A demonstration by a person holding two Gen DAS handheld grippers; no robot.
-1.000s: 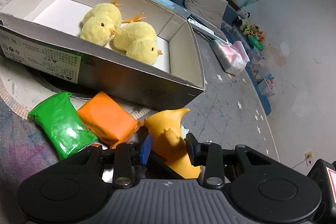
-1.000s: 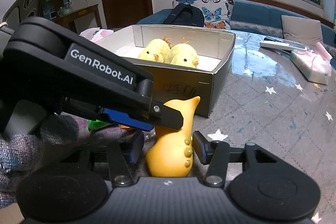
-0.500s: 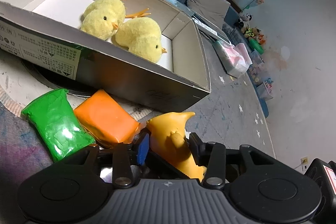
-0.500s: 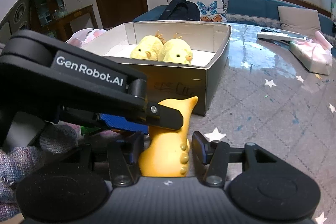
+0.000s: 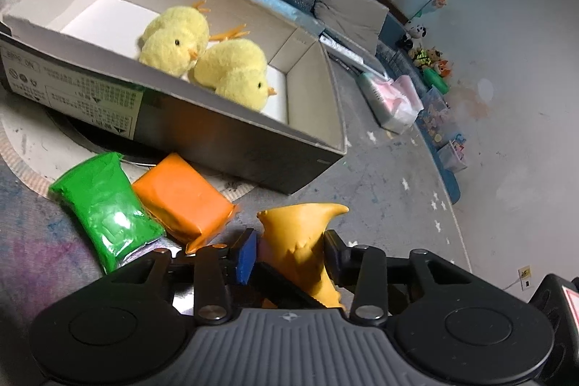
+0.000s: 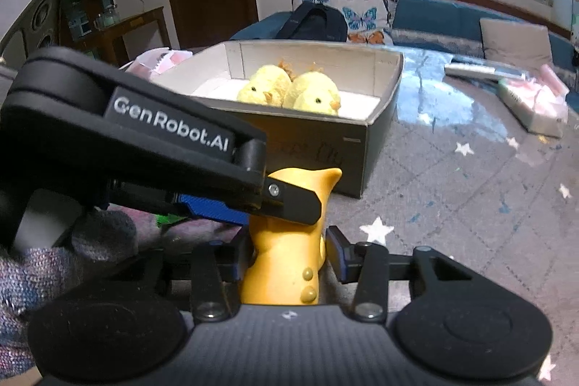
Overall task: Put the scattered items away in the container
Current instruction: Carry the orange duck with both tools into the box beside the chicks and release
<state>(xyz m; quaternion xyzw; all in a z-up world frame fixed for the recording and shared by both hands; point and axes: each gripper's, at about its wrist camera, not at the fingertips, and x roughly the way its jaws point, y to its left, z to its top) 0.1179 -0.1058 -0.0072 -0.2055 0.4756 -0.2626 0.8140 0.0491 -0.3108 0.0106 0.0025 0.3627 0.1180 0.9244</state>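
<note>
Both grippers [image 5: 289, 250] [image 6: 286, 254] straddling yellow toy [image 5: 302, 234], jaws near it, grip unclear. Pickup step; next: clamping, lifting into box [image 5: 253, 136].

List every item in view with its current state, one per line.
Cardboard box: open-topped, holding both chicks.
Two plush chicks: inside the box, touching each other.
Yellow toy: upright on the table, outside the box, between both pairs of fingers.
Orange packet: flat on the table, outside the box.
Green packet: flat beside the orange one.
Left gripper: straddles the toy; contact unclear.
Right gripper: same.
</note>
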